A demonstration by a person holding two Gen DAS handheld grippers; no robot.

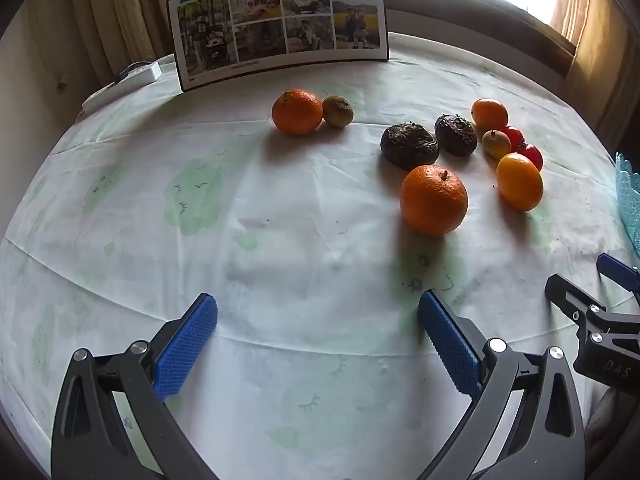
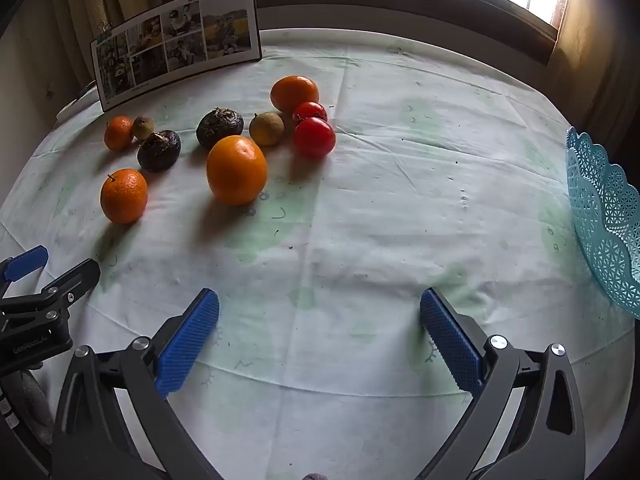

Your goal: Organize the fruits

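Both tools are held low over the table with nothing in them: the left gripper [image 1: 318, 344] is spread wide, and the right gripper [image 2: 320, 340] is spread equally wide. The fruits are gathered in a loose cluster well apart from the pale blue perforated plastic basket [image 2: 608, 216], which stands at the table's right edge.

The smooth oval orange-yellow citrus [image 2: 237, 170] lies nearest the basket, with the two glossy red tomatoes [image 2: 314, 136] just behind it. Trouble could be expected from rolling: round fruit on cloth may be nudged away if one blue ribbed pad touches first. The tomatoes and the two wrinkled dark brown fruits [image 2: 219, 127] could be bruised by a hard squeeze. The light basket might be tipped if its rim is struck.

The surface is covered by a creased white cloth with faint green prints [image 2: 380, 200]. Far from the basket, a photo calendar card [image 2: 176, 40] is propped below a bright window with curtains.
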